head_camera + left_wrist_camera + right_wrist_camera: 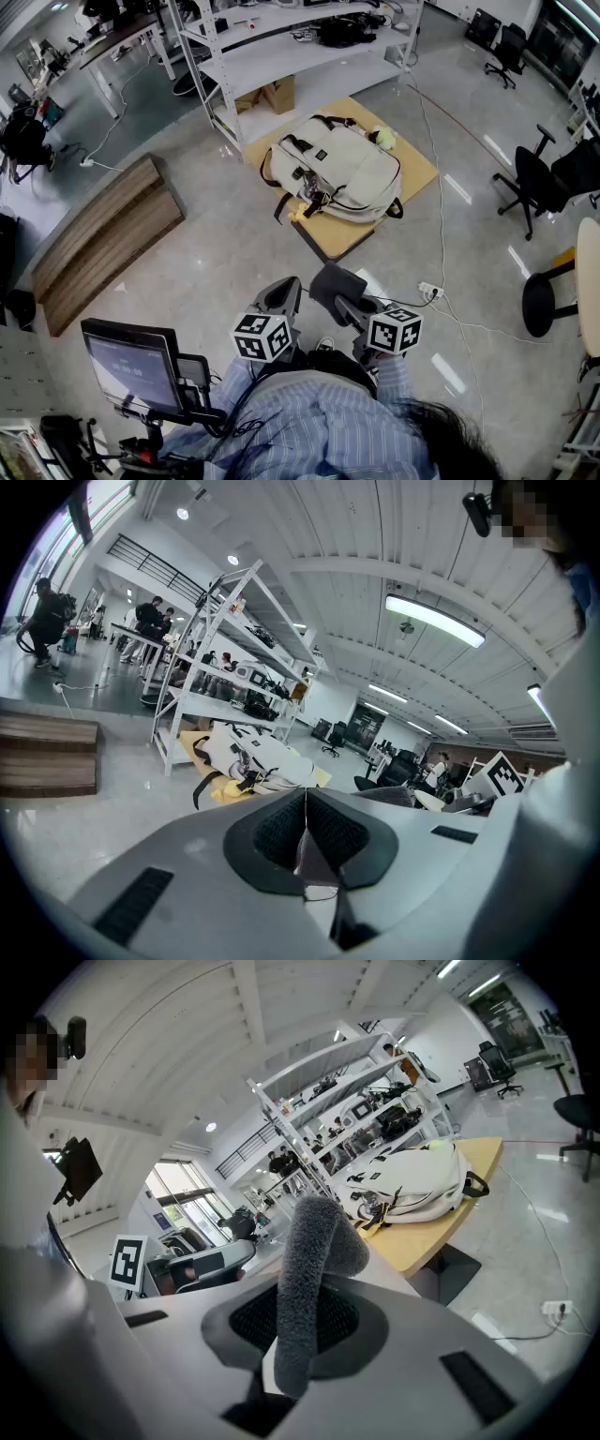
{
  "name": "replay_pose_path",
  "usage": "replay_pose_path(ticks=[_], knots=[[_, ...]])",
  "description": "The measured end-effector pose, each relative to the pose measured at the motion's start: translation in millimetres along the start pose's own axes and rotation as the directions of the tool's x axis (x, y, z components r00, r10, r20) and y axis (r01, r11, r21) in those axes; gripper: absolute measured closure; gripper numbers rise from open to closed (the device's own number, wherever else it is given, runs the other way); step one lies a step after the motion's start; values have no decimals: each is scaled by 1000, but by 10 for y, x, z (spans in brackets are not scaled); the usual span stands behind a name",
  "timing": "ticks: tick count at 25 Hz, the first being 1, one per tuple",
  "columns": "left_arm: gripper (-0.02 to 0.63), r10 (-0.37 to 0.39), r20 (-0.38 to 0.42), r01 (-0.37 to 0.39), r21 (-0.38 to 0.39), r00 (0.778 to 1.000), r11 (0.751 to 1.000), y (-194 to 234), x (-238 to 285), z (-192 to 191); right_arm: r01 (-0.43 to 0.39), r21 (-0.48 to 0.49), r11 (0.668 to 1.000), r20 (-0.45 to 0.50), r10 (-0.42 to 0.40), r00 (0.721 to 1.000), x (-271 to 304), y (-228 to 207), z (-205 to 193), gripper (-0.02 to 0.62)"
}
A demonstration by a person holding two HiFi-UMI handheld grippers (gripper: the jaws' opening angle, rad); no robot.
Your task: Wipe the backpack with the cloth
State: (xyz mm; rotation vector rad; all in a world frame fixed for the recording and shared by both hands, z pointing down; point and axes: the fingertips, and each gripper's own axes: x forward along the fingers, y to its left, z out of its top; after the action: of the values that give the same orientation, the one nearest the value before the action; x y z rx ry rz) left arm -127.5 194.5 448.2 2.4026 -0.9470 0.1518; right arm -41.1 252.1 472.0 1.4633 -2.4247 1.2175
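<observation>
Wiping is not yet begun: my right gripper (pixel 305 1321) pinches the grey cloth (pixel 314 1241), my left gripper (pixel 306 827) sits closed and empty, and the backpack (pixel 337 169) lies well ahead on the low table (pixel 422 171).

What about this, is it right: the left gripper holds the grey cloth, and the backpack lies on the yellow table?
Wrong gripper. The right gripper holds the grey cloth, as the right gripper view shows; the left gripper has its jaws closed on nothing. The backpack does lie on the yellow table.
</observation>
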Motion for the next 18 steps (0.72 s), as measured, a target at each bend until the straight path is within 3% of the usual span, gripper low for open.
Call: replay_pose_path(ticks=[11, 18], knots=[[600, -8, -5, 8, -2, 1000, 1000, 207, -78, 74, 10, -10, 1000, -9, -10, 1000, 204, 141, 20, 541], [600, -18, -12, 18, 3, 1000, 1000, 363, -134, 105, 14, 35, 999, 21, -15, 1000, 345, 196, 65, 541]])
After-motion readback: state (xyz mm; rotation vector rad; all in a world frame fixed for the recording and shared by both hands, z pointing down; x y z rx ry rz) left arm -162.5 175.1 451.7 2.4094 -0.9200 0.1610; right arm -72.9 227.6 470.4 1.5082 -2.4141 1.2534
